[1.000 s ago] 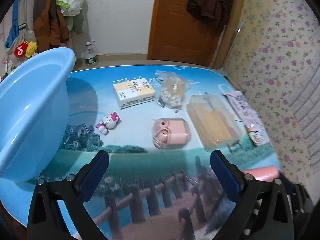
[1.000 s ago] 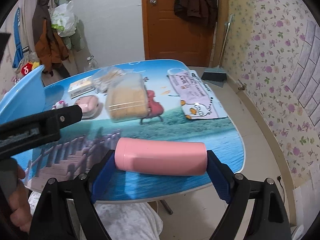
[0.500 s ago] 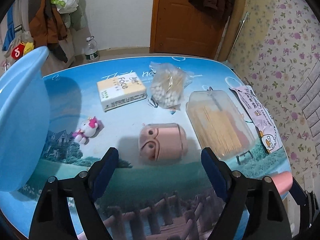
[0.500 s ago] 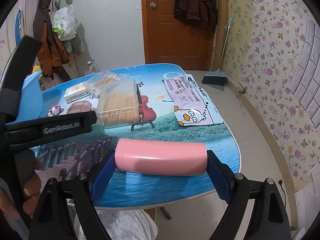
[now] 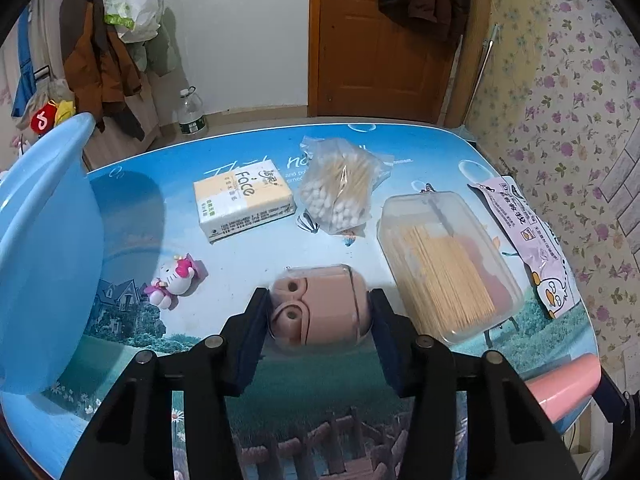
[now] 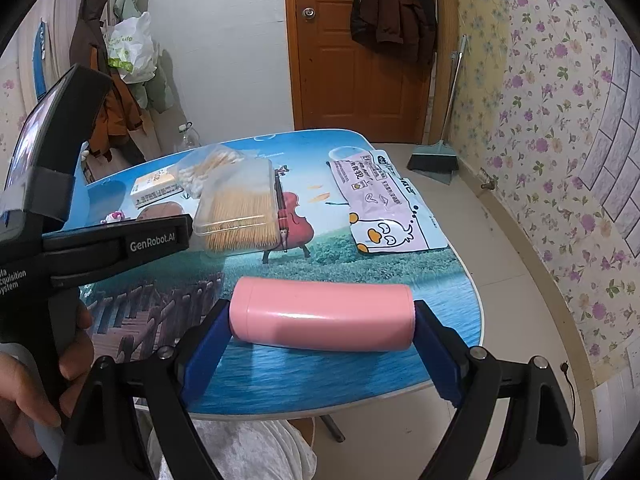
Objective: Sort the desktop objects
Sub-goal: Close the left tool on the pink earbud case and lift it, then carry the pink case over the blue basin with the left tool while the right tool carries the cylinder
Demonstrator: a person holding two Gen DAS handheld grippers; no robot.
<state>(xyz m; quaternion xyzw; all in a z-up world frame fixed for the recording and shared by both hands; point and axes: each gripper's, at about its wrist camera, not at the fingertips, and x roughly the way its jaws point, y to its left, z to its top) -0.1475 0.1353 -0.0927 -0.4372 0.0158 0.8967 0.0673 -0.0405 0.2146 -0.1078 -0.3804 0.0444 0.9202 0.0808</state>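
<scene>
A pink earbud-style case (image 5: pixel 320 308) lies on the picture-printed table (image 5: pixel 248 252), and my left gripper (image 5: pixel 319 300) is closing around it. Both blue pads look to be touching its left and right sides. In the right wrist view, my right gripper (image 6: pixel 322 316) is shut on a pink cylinder (image 6: pixel 320 320), held lengthwise by its two ends just above the table's near edge. That cylinder (image 5: pixel 560 384) also shows at the lower right of the left wrist view.
A big blue basin (image 5: pixel 48 240) fills the left side. A Hello Kitty figure (image 5: pixel 174 280), tissue pack (image 5: pixel 244 200), bag of cotton swabs (image 5: pixel 340 192), clear box of sticks (image 5: pixel 448 268) and purple packet (image 5: pixel 532 236) lie on the table. A hand (image 6: pixel 24 392) grips the left tool.
My left gripper came forward and down over the pink case, and its jaws narrowed from wide open until they flank the case. The right gripper and its pink cylinder stayed put.
</scene>
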